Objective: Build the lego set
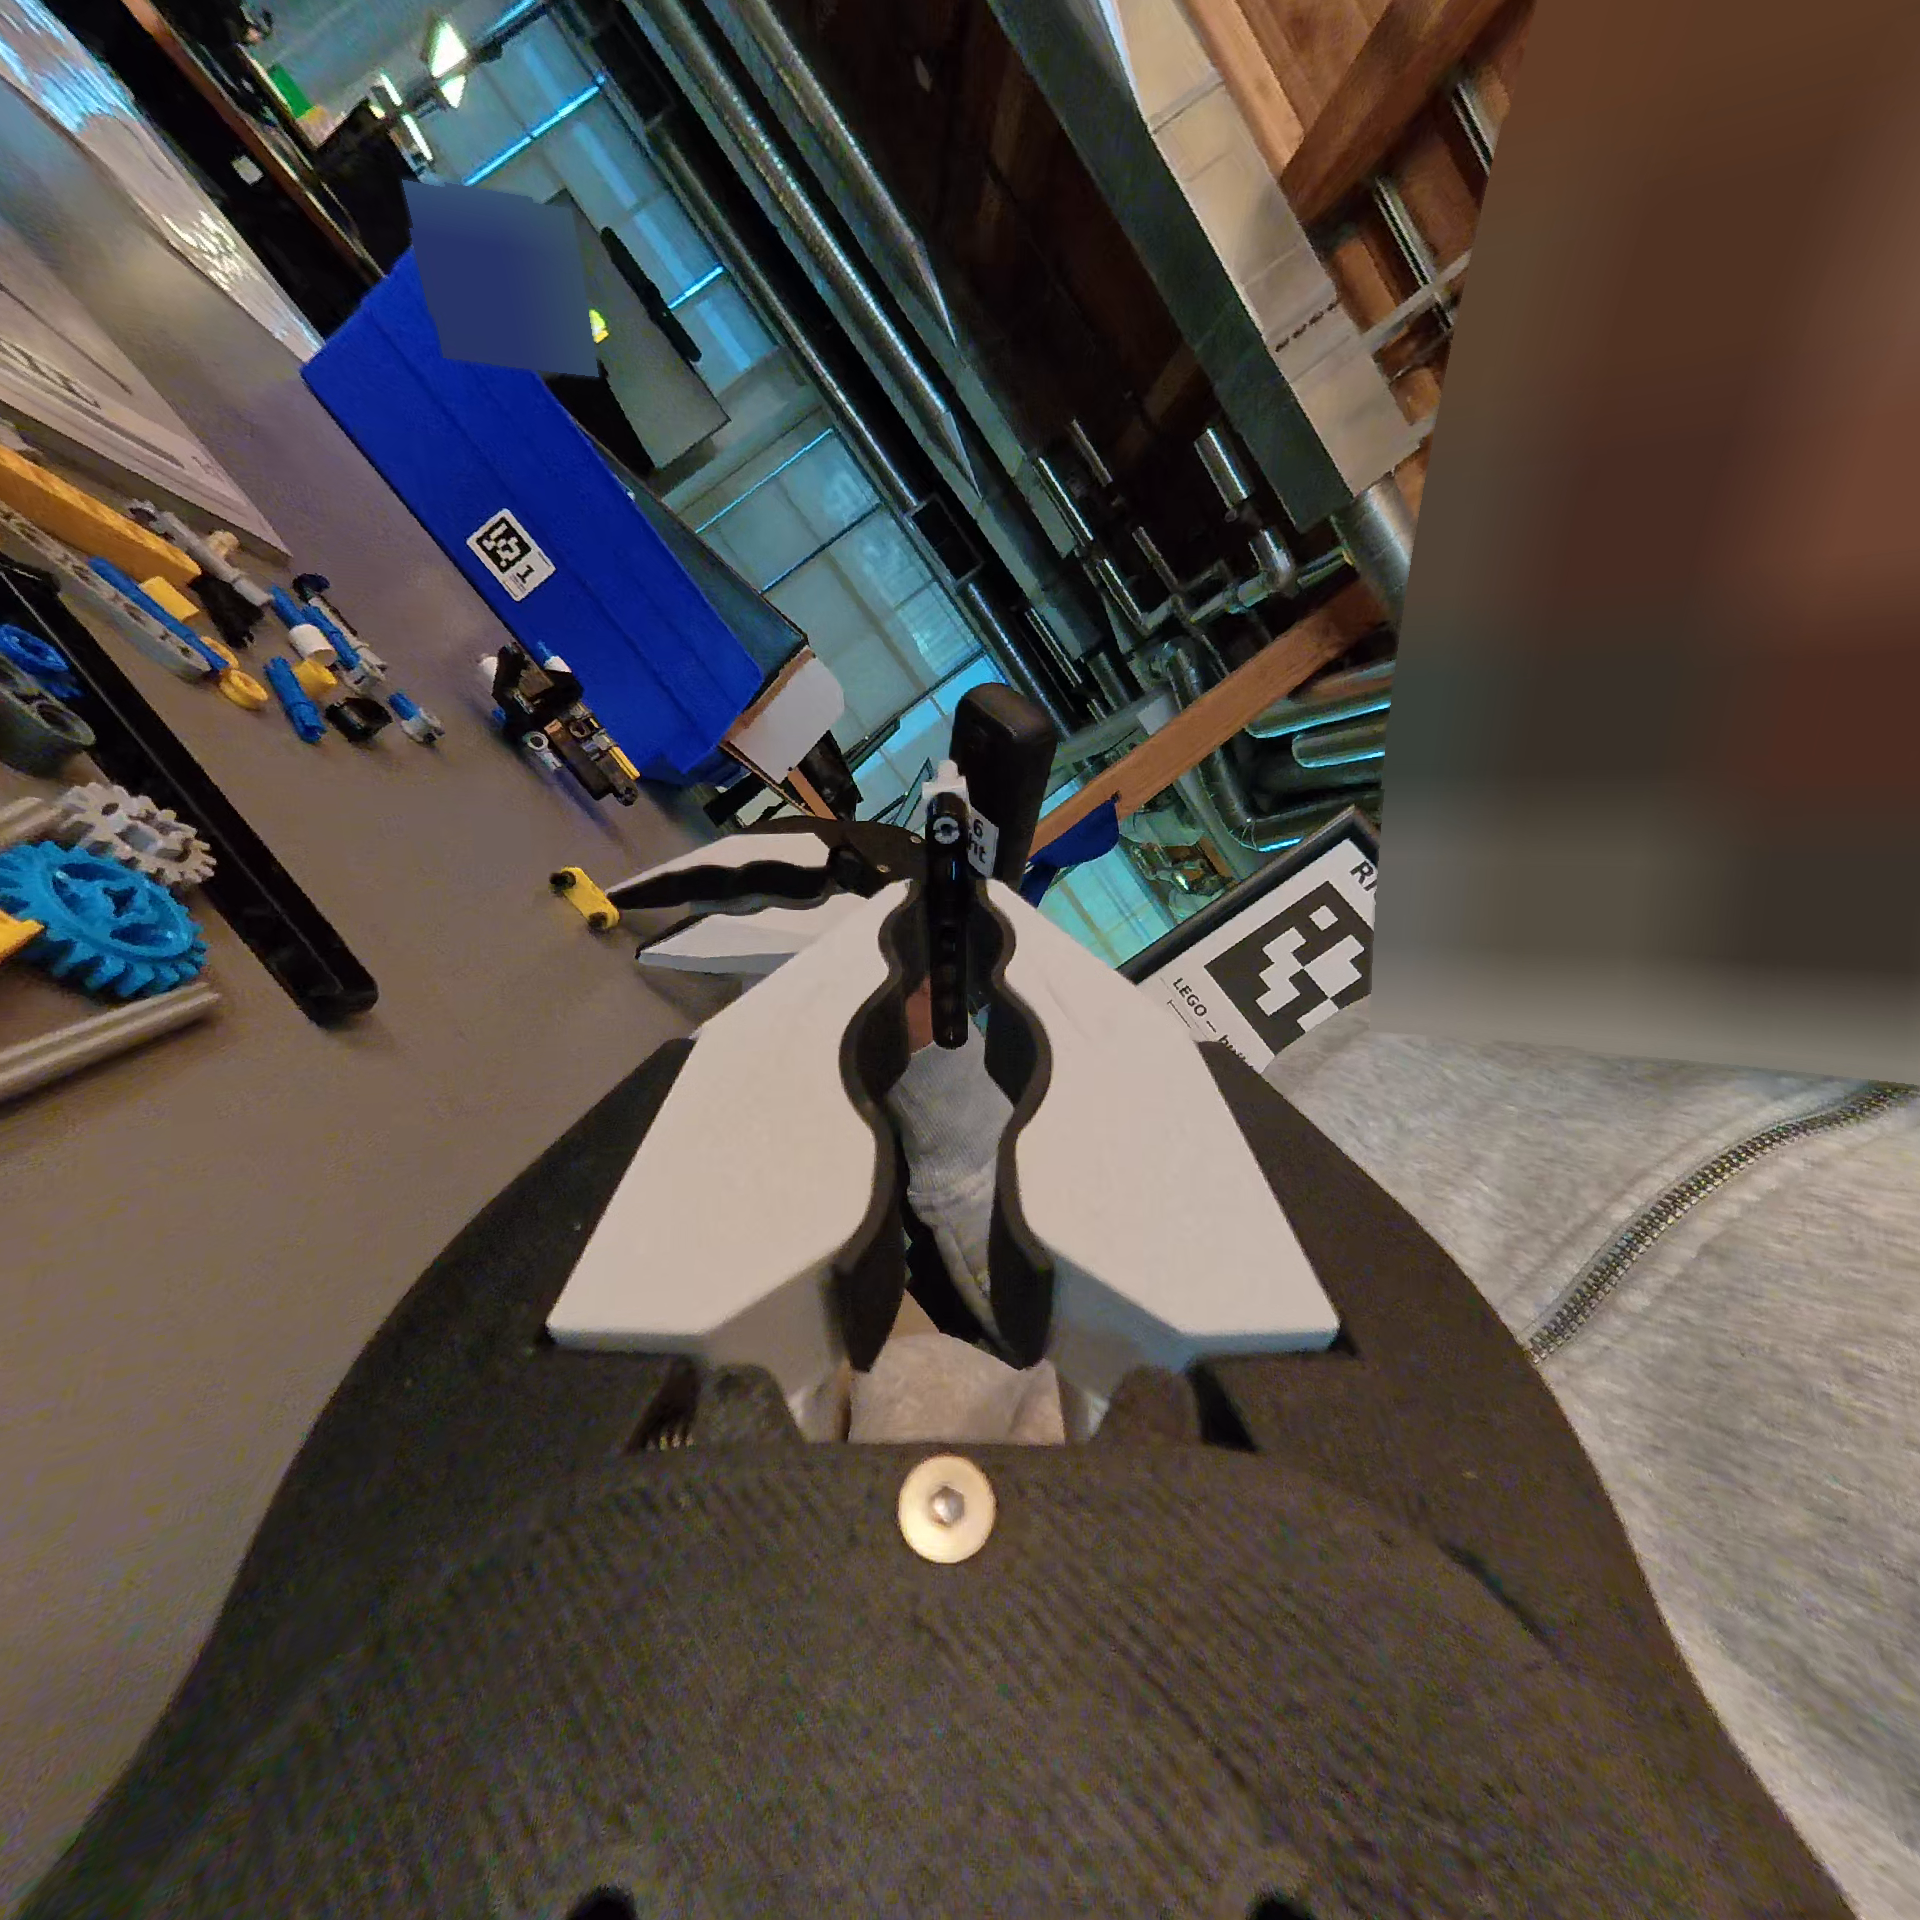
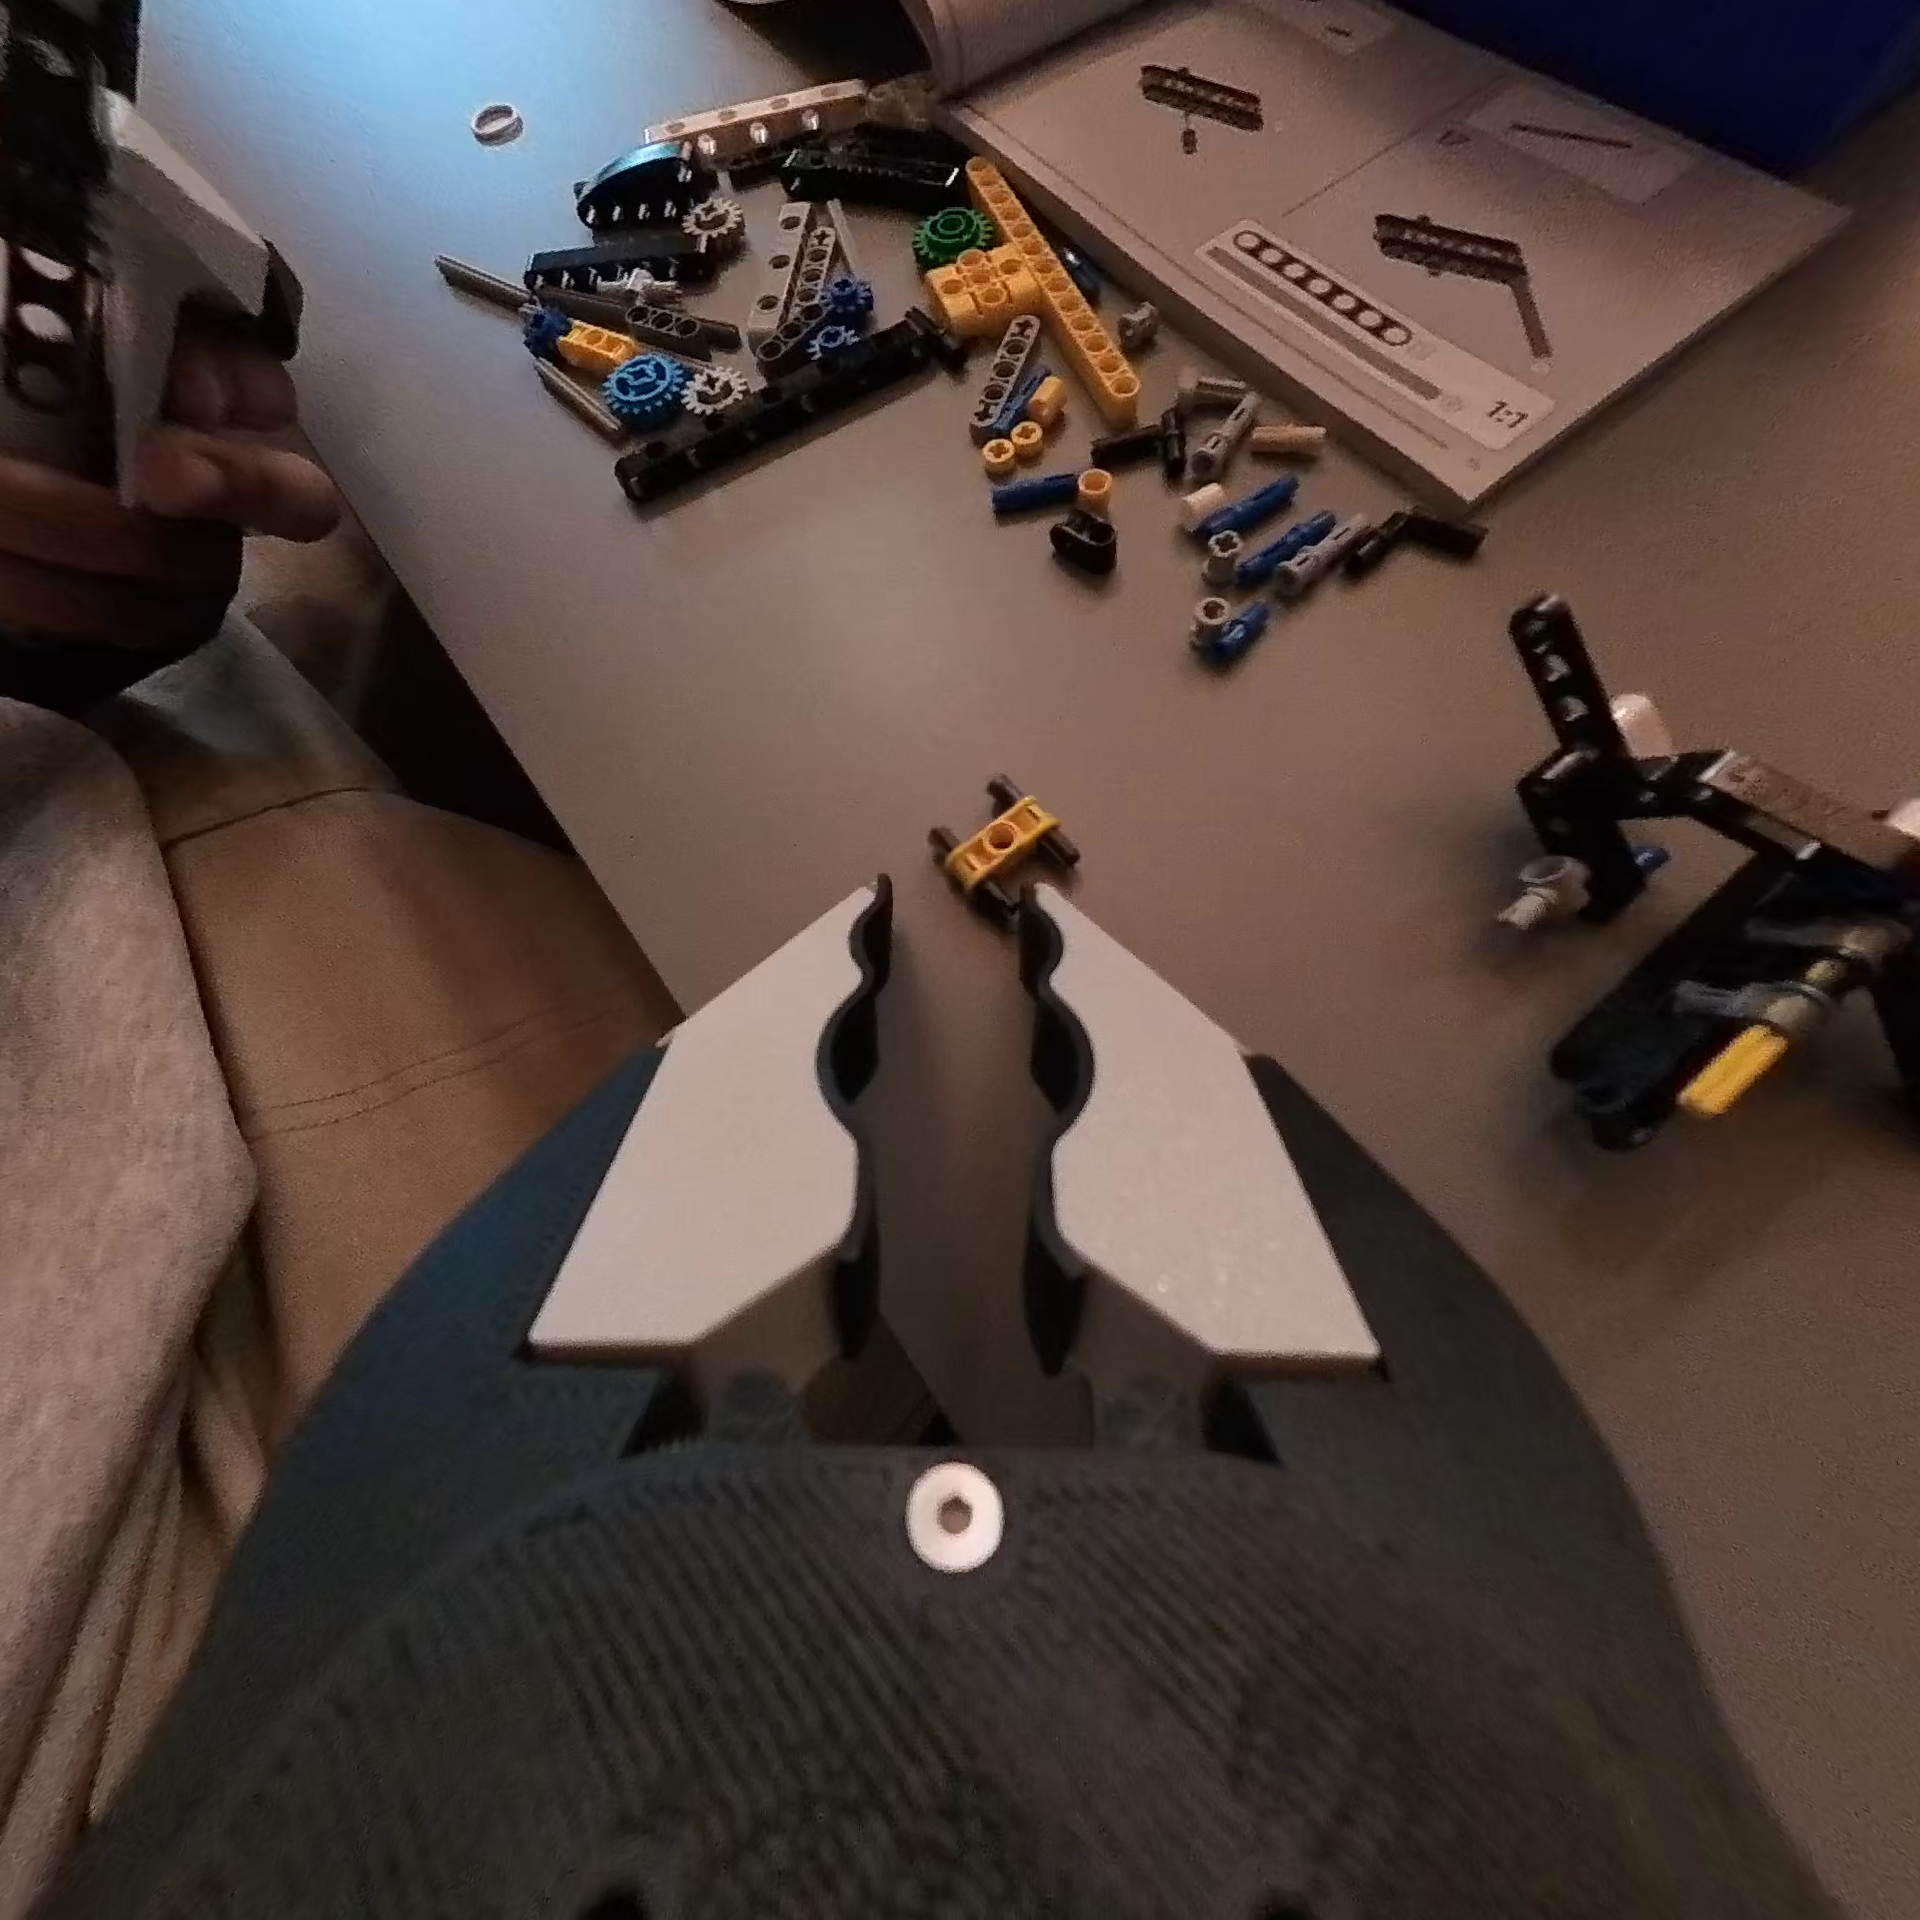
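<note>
My left gripper (image 1: 948, 904) is shut on a thin black beam with holes (image 1: 948, 966), held upright off the table edge; a white pin (image 1: 948, 777) sits at its top. The beam also shows at the upper left of the right wrist view (image 2: 36, 312), between the left gripper's grey fingers (image 2: 177, 270). My right gripper (image 2: 956, 906) is open and empty, low over the grey table (image 2: 727, 675). A small yellow connector with black pins (image 2: 1003, 847) lies just beyond its tips. The right gripper (image 1: 627, 923) and the connector (image 1: 584, 896) also show in the left wrist view.
A partly built black assembly (image 2: 1714, 935) stands at the right. A pile of loose beams, gears and pins (image 2: 831, 291) lies farther back, beside an open instruction booklet (image 2: 1403, 239). A blue bin (image 1: 540, 540) stands at the table's far side. A person's hand (image 2: 208, 457) holds the left gripper.
</note>
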`<state>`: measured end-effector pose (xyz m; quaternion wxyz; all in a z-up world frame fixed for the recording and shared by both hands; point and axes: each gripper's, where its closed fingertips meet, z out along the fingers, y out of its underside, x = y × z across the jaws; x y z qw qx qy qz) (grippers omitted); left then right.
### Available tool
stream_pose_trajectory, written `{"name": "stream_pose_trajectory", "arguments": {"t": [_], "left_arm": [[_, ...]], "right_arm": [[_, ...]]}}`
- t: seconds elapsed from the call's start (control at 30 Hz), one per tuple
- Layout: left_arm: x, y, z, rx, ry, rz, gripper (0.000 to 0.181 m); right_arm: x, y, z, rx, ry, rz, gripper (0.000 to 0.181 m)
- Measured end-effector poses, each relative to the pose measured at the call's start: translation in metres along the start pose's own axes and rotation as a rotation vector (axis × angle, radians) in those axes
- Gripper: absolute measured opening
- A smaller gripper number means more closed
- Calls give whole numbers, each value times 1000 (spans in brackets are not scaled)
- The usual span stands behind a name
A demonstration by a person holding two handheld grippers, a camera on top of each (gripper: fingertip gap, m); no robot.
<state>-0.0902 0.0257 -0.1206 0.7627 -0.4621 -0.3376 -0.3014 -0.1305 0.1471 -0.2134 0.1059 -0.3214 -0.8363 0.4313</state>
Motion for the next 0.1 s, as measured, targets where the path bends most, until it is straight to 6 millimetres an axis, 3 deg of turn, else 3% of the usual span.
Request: {"name": "stream_pose_trajectory", "arguments": {"t": [0.03,0.1], "left_arm": [[0,0,0,1,0,-2,5],[-1,0,0,0,-1,-5,5]], "right_arm": [[-1,0,1,-1,0,-6,22],[-3,-1,2,-2,-2,-15,21]]}}
